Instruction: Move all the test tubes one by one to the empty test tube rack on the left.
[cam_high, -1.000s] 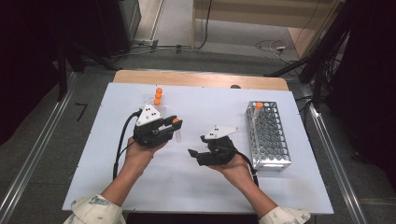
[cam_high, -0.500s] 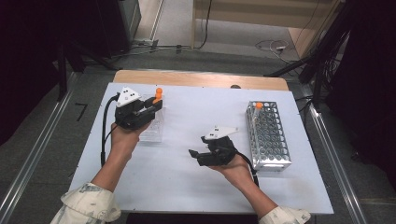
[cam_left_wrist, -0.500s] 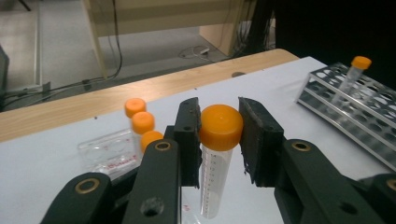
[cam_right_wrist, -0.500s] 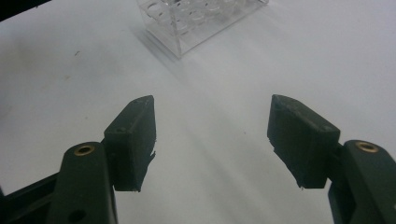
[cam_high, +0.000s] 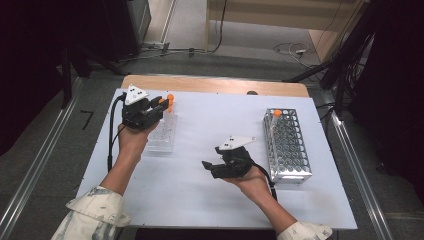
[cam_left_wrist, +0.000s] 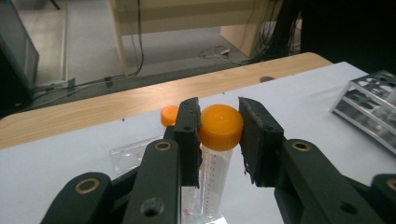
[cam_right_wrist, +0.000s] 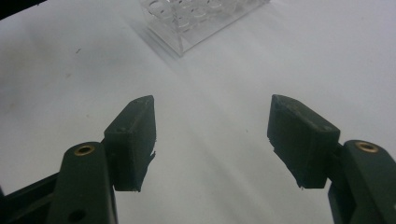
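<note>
Left gripper (cam_left_wrist: 219, 140) is clamped snug on an orange-capped tube (cam_left_wrist: 217, 154), right over the clear plastic rack (cam_high: 162, 135) at the table's far left. Right gripper (cam_right_wrist: 210, 140) sits mid-table with jaws spread wide, nothing between them, near the metal rack (cam_high: 287, 145).

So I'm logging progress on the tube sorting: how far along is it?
Done: one orange-capped tube stands in the metal rack. In hand: the left tongs are shut on a capped tube at the clear rack, where another orange cap shows behind. Left: that tube's placement, and the other tube; the right tongs wait open, with nothing between them.
</note>
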